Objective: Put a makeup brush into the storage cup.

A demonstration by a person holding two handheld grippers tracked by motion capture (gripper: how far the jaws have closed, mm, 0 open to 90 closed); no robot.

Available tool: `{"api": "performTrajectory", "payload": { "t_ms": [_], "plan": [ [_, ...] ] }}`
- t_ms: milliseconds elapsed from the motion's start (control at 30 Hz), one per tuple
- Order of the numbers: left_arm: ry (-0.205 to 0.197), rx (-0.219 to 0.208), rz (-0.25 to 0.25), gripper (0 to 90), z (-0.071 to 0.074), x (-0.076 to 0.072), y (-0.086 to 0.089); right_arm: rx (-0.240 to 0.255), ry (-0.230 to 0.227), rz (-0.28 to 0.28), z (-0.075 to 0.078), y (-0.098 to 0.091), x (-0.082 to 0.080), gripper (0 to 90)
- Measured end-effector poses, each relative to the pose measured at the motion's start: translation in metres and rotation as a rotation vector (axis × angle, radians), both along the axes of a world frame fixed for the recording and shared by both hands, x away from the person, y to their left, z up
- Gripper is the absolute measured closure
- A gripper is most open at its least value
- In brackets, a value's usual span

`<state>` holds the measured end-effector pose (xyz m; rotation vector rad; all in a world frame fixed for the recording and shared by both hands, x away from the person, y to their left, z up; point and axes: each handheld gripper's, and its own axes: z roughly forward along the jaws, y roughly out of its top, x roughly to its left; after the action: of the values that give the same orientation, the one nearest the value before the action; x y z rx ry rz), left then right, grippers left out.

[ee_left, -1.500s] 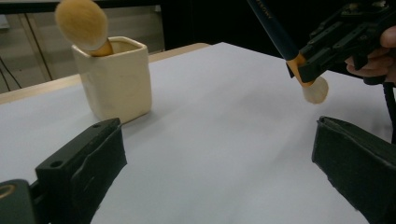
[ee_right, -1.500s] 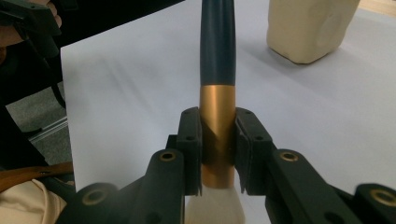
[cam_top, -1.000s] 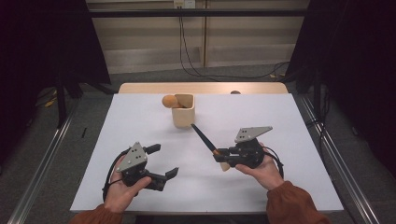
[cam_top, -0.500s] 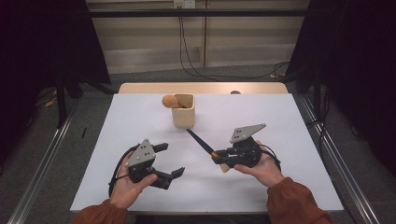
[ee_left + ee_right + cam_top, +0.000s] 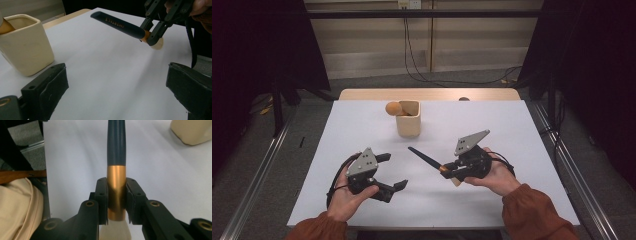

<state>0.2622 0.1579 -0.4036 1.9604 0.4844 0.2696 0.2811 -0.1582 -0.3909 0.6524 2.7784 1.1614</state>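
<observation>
A brush with a dark blue handle [image 5: 424, 159], a copper ferrule and pale bristles is held level over the white table [image 5: 512, 130]. My right gripper [image 5: 447, 171] is shut on the ferrule [image 5: 116, 182], and the handle [image 5: 116, 142] points away from it toward the left. The left gripper view shows that handle [image 5: 120, 23] and my right gripper [image 5: 155, 32] across the table. At the near left, my left gripper [image 5: 393, 171] rests on the table, its jaws open and wide apart [image 5: 117, 87] with nothing between them. A beige cup [image 5: 408, 122] stands at mid-back.
An orange-brown rounded head [image 5: 393, 108] leans out of the cup's left side. The cup [image 5: 25, 47] is to the left in the left gripper view and at the top right corner [image 5: 192, 131] of the right gripper view. A wooden board [image 5: 427, 94] edges the table's far side.
The brush handle's tip has swung left and nearer to the person as the right gripper turned. The left gripper has shifted slightly to the right.
</observation>
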Motion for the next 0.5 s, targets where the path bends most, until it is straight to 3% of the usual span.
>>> {"api": "performTrajectory", "payload": {
  "t_ms": [233,500],
  "plan": [
    [0.002,0.021,-0.010,3.7,0.0007,0.0022,-0.0017,-0.072,0.017,0.025,0.0030,0.0000,0.0029,74.1],
    [0.013,0.056,-0.030,3.7,0.0047,0.0065,-0.0018,-0.159,0.059,0.118,-0.0009,0.0067,0.0029,74.1]
  ]
}}
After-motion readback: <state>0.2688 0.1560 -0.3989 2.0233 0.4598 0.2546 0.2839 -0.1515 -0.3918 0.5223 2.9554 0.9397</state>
